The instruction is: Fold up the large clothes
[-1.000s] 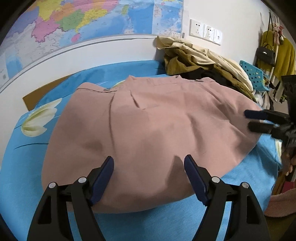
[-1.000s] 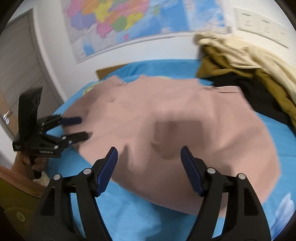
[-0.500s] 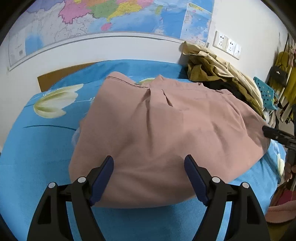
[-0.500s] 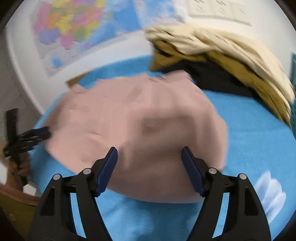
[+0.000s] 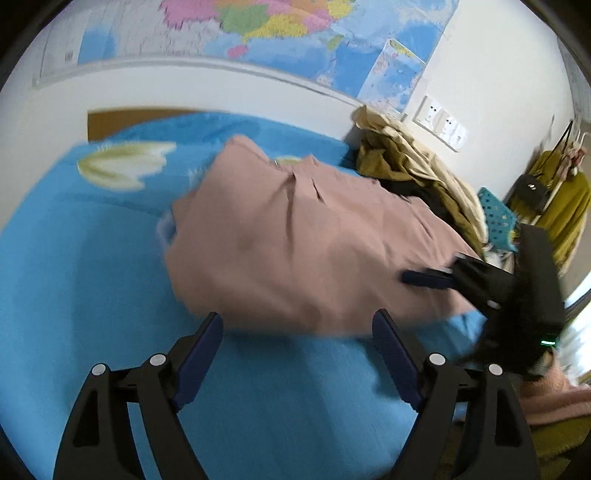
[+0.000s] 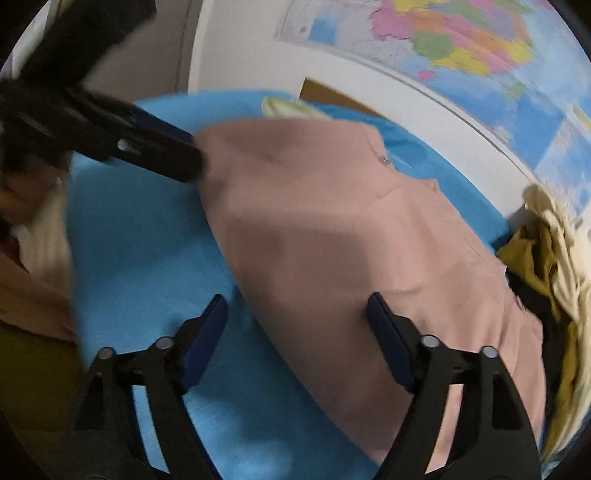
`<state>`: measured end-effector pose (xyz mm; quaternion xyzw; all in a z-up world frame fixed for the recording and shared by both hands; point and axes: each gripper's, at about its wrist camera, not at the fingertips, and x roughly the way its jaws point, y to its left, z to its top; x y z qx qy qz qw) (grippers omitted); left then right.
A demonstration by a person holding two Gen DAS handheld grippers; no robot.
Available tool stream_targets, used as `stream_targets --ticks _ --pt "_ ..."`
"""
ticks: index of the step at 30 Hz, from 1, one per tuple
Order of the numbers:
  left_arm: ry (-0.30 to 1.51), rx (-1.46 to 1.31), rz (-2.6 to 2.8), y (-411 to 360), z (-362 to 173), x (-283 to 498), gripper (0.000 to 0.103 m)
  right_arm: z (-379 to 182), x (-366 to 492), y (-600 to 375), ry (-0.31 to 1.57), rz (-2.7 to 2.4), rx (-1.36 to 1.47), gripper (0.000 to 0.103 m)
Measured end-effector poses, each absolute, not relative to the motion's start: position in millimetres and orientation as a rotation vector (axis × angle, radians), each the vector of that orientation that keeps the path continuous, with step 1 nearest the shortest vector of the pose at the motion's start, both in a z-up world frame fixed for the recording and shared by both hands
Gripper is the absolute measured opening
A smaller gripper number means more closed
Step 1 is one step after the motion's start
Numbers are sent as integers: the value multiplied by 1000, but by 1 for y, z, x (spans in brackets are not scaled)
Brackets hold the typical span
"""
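The left claw (image 5: 297, 332) stands wide, released, its jaws having just opened further; nothing sits between them. Its tips hang over the blue bed (image 5: 92, 295) just short of the near edge of the pink garment (image 5: 295, 240). The right claw (image 6: 295, 314) is also released, though its jaws have just been closing a little. Its left finger is over bare bed, its right finger over the garment's edge, and neither pad presses the cloth.

In the left view the right claw reaches in from the right, its tips over the garment's right side. In the right view the left claw's tips sit at the garment's far left corner; contact is too blurred to tell.

A wall map (image 5: 295, 33) carries print too blurred to read.

The garment lies spread flat on the bed, beside a clothes pile (image 5: 417, 170).
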<state>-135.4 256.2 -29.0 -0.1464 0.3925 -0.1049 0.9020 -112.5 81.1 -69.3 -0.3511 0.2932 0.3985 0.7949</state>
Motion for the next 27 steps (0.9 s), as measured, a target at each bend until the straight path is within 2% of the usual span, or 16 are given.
stream_targets --ticks 2,3,6,10,14,18,25,27 --pt "831 -335 -243 255 -36 -139 80 -71 -108 78 625 859 -729 57" --pt "847 -365 -269 254 -42 -138 80 -69 -104 77 638 861 -710 46" --pt "883 -416 -312 246 -54 -128 80 -56 -96 72 656 890 -623 26" --pt "857 -546 -403 244 -60 -106 81 -42 -87 73 651 886 -566 25" --pt "800 -759 -430 264 -68 -83 84 -43 -83 70 691 904 -512 27" --pt "805 -751 -436 260 -64 -69 86 -38 -82 57 735 936 -404 35" --pt "846 -663 -383 240 -62 -34 89 -26 -80 -25 893 1033 13 64" --pt "847 -626 -358 233 -63 -24 89 -36 -77 -69 972 1003 191 66"
